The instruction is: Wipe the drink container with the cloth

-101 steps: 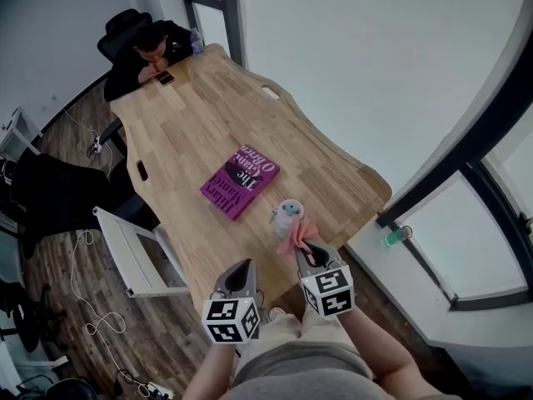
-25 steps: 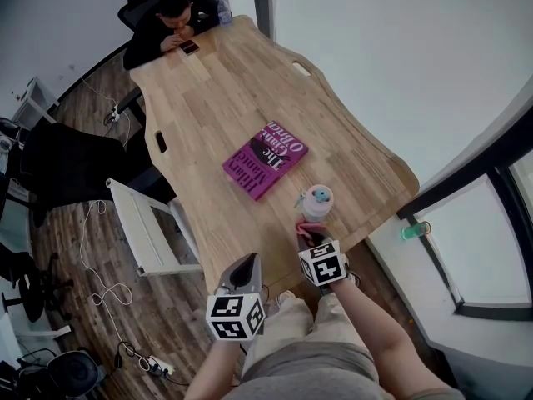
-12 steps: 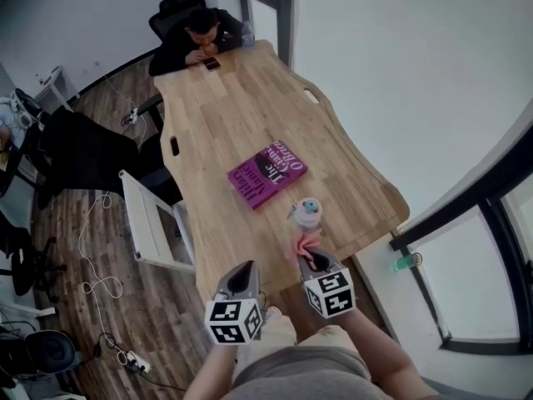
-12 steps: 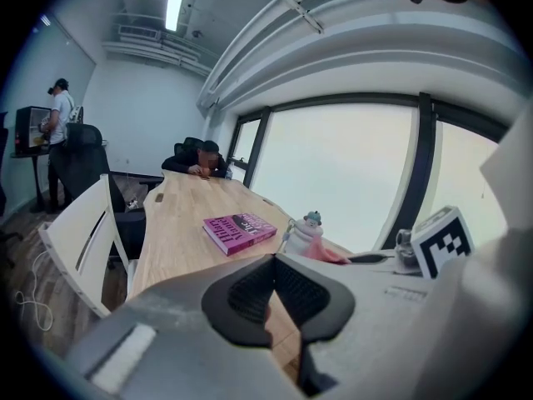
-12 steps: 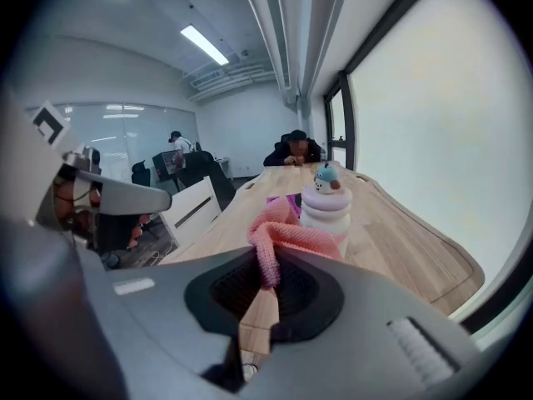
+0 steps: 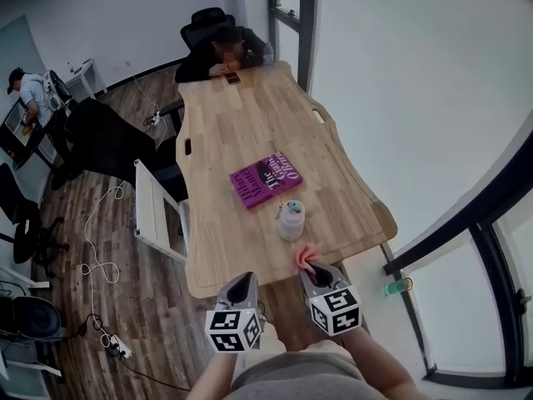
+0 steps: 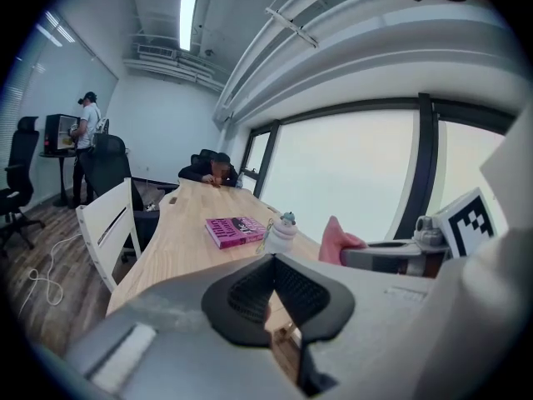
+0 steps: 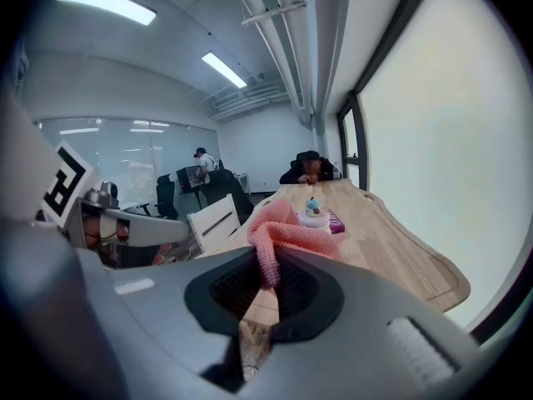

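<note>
Right gripper pinches a pink cloth at the table edge, apart from the bottle. Left gripper hangs beside it, jaws together, empty.

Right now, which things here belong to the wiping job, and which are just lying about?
In the job: drink container; pink cloth; right gripper, shut on the cloth.

Just lying about: purple book; white chair; left gripper, shut and empty.
</note>
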`<control>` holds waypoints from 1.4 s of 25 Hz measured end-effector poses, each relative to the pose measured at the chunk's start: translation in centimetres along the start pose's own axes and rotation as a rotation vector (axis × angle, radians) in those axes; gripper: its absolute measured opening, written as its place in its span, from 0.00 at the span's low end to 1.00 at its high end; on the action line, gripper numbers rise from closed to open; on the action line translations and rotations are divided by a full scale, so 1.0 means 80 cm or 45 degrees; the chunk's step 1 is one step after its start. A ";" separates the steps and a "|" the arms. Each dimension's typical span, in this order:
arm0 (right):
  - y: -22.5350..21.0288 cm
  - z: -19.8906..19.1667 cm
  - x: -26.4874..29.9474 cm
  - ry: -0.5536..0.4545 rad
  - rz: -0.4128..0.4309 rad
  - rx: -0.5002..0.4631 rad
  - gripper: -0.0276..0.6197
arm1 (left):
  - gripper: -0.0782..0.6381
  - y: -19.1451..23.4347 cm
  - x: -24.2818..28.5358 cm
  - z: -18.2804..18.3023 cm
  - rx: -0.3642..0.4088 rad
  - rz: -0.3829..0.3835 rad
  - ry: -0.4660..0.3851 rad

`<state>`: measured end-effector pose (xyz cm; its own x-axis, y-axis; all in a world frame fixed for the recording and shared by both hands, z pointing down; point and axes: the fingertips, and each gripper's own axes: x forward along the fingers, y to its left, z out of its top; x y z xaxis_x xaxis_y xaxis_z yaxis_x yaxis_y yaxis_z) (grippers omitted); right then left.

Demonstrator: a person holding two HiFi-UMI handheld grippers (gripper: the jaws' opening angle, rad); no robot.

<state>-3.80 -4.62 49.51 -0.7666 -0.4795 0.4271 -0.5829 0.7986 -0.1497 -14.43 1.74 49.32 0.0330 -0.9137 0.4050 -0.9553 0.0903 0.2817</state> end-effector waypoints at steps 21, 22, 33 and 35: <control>0.003 -0.047 -0.180 -0.119 0.111 -0.050 0.08 | 0.11 -0.125 -0.101 -0.093 0.002 0.104 -0.040; 0.003 -0.048 -0.184 -0.122 0.109 -0.047 0.08 | 0.11 -0.129 -0.103 -0.095 0.005 0.101 -0.040; -0.010 -0.036 -0.196 -0.187 0.020 -0.075 0.07 | 0.11 -0.141 -0.103 -0.088 0.028 0.078 -0.059; -0.010 -0.034 -0.196 -0.191 0.025 -0.061 0.07 | 0.11 -0.142 -0.102 -0.084 0.026 0.077 -0.061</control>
<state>9.41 3.22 45.35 -0.8115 -0.5097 0.2860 -0.5567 0.8230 -0.1127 -1.89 10.85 48.70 -0.0387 -0.9249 0.3783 -0.9609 0.1383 0.2398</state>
